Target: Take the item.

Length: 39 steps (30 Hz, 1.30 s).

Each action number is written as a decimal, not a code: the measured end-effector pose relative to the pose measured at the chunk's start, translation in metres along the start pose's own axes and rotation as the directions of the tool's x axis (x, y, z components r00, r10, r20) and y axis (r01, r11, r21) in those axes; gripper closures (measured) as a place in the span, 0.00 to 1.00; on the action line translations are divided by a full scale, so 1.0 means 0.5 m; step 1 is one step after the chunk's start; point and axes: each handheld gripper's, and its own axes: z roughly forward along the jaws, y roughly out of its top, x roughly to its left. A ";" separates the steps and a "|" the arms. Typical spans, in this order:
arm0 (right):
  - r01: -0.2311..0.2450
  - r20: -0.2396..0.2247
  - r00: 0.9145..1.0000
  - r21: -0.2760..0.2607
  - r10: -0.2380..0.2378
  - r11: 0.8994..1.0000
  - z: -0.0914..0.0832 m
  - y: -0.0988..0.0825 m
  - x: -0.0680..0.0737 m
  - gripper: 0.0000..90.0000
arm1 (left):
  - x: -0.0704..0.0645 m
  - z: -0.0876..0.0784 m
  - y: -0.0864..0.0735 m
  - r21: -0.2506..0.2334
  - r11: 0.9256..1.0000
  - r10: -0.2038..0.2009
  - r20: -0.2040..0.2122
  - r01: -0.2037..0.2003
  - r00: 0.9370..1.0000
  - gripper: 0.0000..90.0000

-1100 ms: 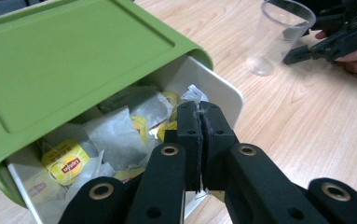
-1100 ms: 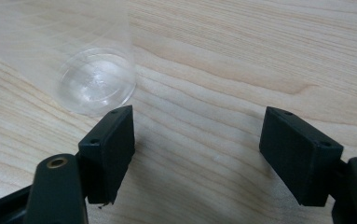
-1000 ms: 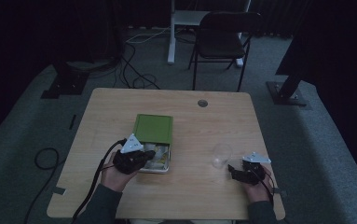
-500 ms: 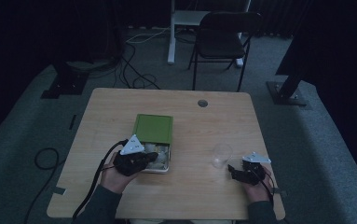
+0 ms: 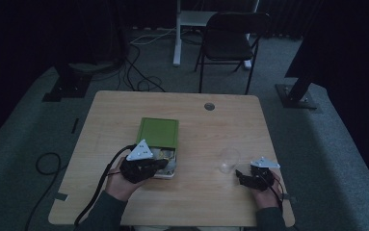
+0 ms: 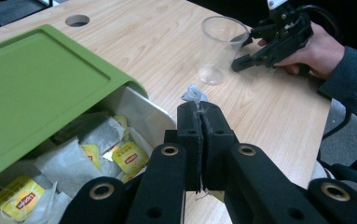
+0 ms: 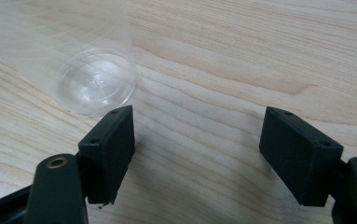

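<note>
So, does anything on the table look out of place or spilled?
Nothing is spilled. The clear cup stands upright and empty. The box's green lid is slid back, half open. The left claw pinches a small grey scrap, maybe a tea bag tag.

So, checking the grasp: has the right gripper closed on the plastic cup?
No, the right gripper is wide open, with the plastic cup outside it.

Bare tabletop (image 5: 191, 130) between box (image 5: 159, 132) and cup (image 5: 229, 159); passage free.
</note>
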 end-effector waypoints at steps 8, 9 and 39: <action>0.000 0.000 1.000 0.000 0.000 1.000 0.000 0.000 0.000 0.29 | -0.005 0.007 0.010 0.000 1.000 0.014 0.016 -0.014 1.000 0.99; 0.000 0.000 1.000 0.000 0.000 1.000 0.000 0.000 0.000 0.29 | -0.005 0.008 0.011 -0.001 1.000 0.014 0.019 -0.014 1.000 0.99; -0.002 0.000 1.000 0.000 0.002 1.000 0.000 0.000 0.000 0.29 | 0.013 0.074 0.048 -0.040 0.999 0.030 0.040 -0.028 0.999 0.99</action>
